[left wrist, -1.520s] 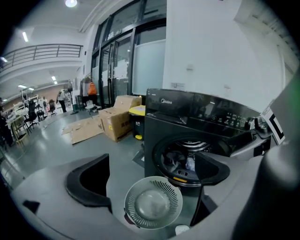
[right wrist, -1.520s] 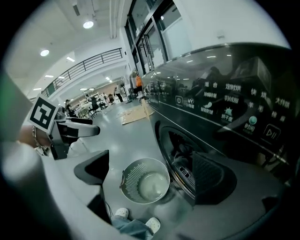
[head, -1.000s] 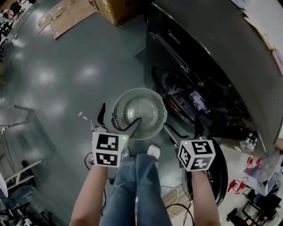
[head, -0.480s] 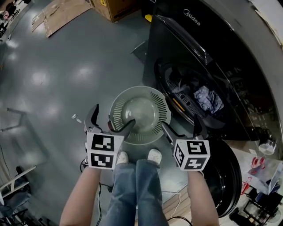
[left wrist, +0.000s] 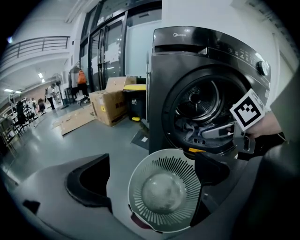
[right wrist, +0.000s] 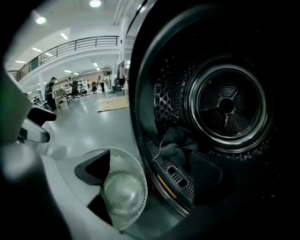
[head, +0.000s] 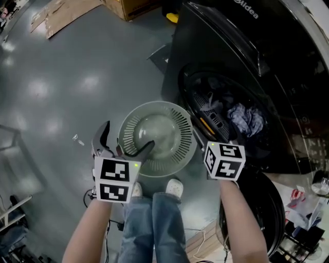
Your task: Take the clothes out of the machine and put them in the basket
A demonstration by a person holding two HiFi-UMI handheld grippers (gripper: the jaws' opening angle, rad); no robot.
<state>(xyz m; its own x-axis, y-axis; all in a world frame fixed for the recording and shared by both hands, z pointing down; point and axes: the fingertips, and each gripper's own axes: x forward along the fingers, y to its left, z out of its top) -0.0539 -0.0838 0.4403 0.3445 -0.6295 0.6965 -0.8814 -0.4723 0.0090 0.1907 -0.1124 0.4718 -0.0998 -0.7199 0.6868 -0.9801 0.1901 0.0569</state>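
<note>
Glossy grey floor bearing a round slatted laundry basket just beside a dark washing machine. A cardboard box and flattened cardboard lie well apart from them.

On the floor, just in front of the open mouth of the machine: the basket. Inside the drum, low and near the front: the clothes in a heap. Over the basket's near left rim: the left gripper. Off to the right, at the mouth and maybe just past its lip: the right gripper. Close behind the basket: two shoes. Right of those: the swung-out door. Far back, left of the machine: a box and flat cardboard.
</note>
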